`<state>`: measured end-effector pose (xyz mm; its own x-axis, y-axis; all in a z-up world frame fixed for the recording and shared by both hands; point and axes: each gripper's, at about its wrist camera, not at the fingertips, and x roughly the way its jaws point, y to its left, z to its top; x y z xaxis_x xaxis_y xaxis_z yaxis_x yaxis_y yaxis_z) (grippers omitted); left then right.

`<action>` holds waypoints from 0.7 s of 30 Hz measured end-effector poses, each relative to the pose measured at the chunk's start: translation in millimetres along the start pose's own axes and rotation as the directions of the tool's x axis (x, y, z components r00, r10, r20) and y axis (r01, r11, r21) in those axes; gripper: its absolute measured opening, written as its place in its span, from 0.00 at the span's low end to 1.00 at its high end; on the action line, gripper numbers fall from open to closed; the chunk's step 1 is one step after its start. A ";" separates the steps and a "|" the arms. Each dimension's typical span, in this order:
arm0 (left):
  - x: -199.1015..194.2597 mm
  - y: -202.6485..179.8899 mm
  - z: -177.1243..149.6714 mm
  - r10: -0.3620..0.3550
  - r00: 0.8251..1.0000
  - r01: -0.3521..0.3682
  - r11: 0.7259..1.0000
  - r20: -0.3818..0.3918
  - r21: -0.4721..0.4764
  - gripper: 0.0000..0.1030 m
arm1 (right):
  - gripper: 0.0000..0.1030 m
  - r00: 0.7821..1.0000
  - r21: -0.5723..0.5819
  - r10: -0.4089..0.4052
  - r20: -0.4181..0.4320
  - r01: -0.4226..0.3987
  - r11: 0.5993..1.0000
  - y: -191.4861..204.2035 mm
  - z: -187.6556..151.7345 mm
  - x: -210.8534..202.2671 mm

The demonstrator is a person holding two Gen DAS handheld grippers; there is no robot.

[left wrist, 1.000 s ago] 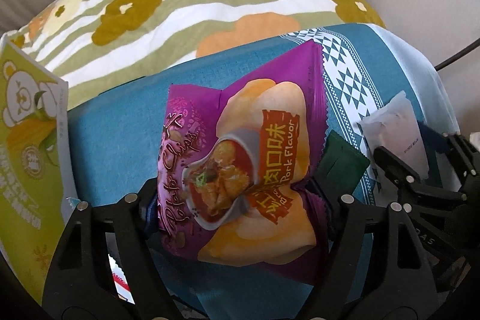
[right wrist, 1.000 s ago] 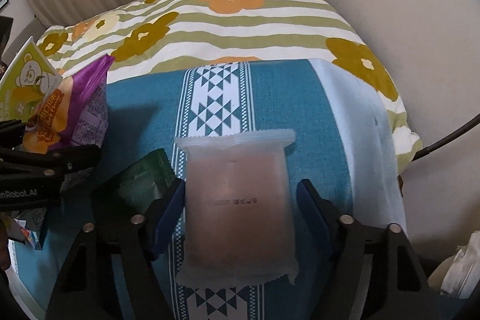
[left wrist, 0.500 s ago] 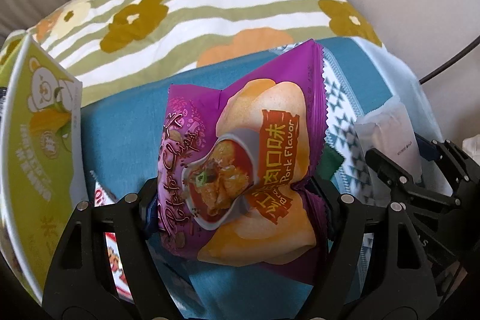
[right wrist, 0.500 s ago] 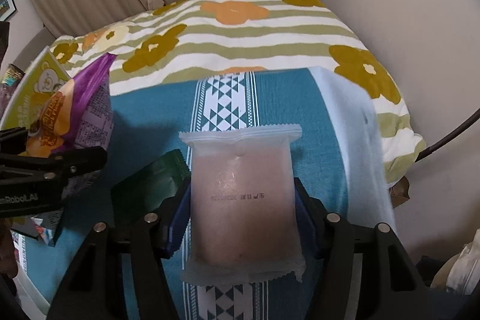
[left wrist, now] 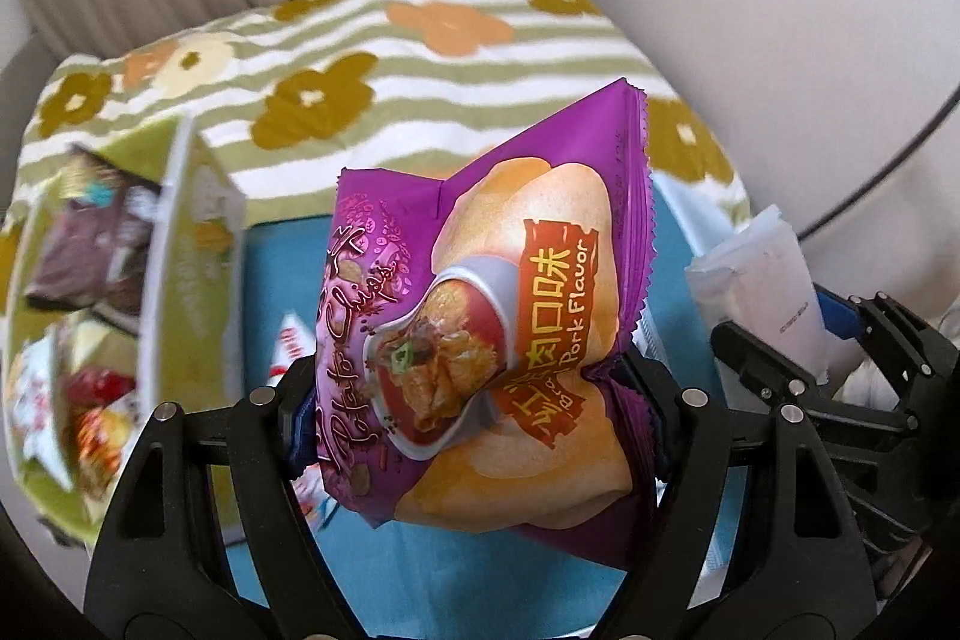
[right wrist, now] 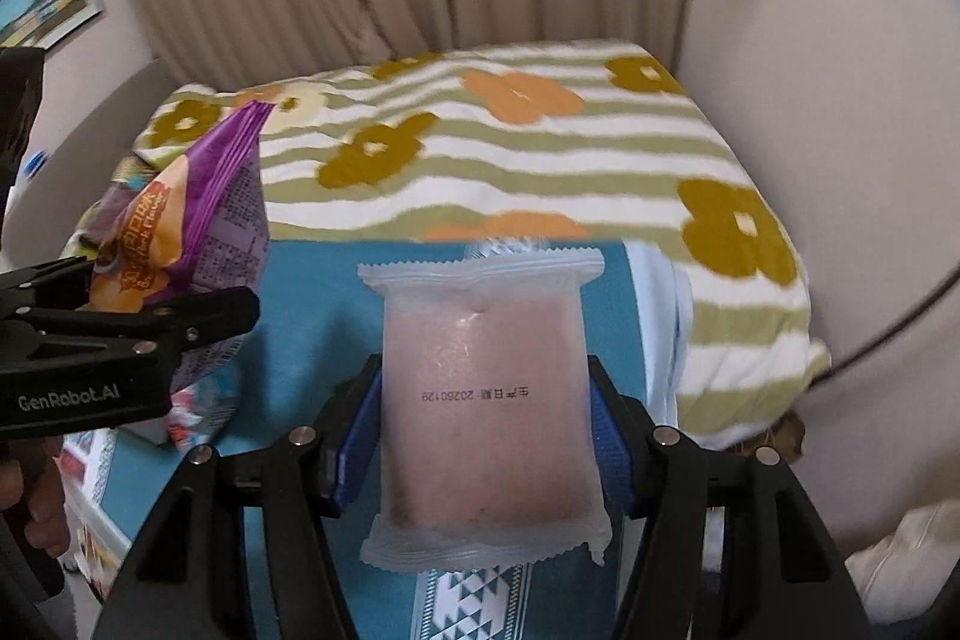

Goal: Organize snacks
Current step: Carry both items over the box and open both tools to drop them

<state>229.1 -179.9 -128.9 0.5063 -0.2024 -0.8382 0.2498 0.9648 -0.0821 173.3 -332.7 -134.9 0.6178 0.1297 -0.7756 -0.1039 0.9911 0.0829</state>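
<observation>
Both packets have been raised off the teal patterned cloth [right wrist: 300,316], the purple foil potato-chip bag [left wrist: 480,316] clamped in the left gripper [left wrist: 480,412] and the frosted pink-filled snack packet [right wrist: 486,400] clamped in the right gripper [right wrist: 486,436], with placement into the green cardboard snack box [left wrist: 180,292] at the cloth's left edge judged outstanding.

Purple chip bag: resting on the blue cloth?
No, the purple chip bag hangs clear above the blue cloth, pinched in the left gripper.

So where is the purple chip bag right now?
The purple chip bag fills the centre of the left wrist view, clamped in the left gripper above the teal cloth.
</observation>
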 end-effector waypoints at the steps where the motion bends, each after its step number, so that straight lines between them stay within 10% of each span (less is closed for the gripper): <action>1: -9.2 5.1 -0.4 0.010 1.000 -0.010 1.000 0.014 -0.017 0.74 | 0.56 1.000 -0.027 0.018 0.011 -0.018 0.999 6.8 5.1 -6.3; 10: -87.4 80.0 -12.9 0.146 0.986 -0.132 0.978 0.082 -0.160 0.74 | 0.56 0.966 -0.183 0.246 0.075 -0.229 0.956 87.2 46.4 -37.6; 21: -115.4 199.6 -6.0 0.205 0.974 -0.184 0.962 0.092 -0.200 0.74 | 0.56 0.941 -0.231 0.330 0.072 -0.306 0.923 192.5 58.6 -26.4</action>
<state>215.6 37.0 -51.8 0.6208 -0.0148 -0.7838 -0.0175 0.9993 -0.0327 182.7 -143.7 -61.7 0.6032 0.4511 -0.6577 -0.4654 0.8688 0.1691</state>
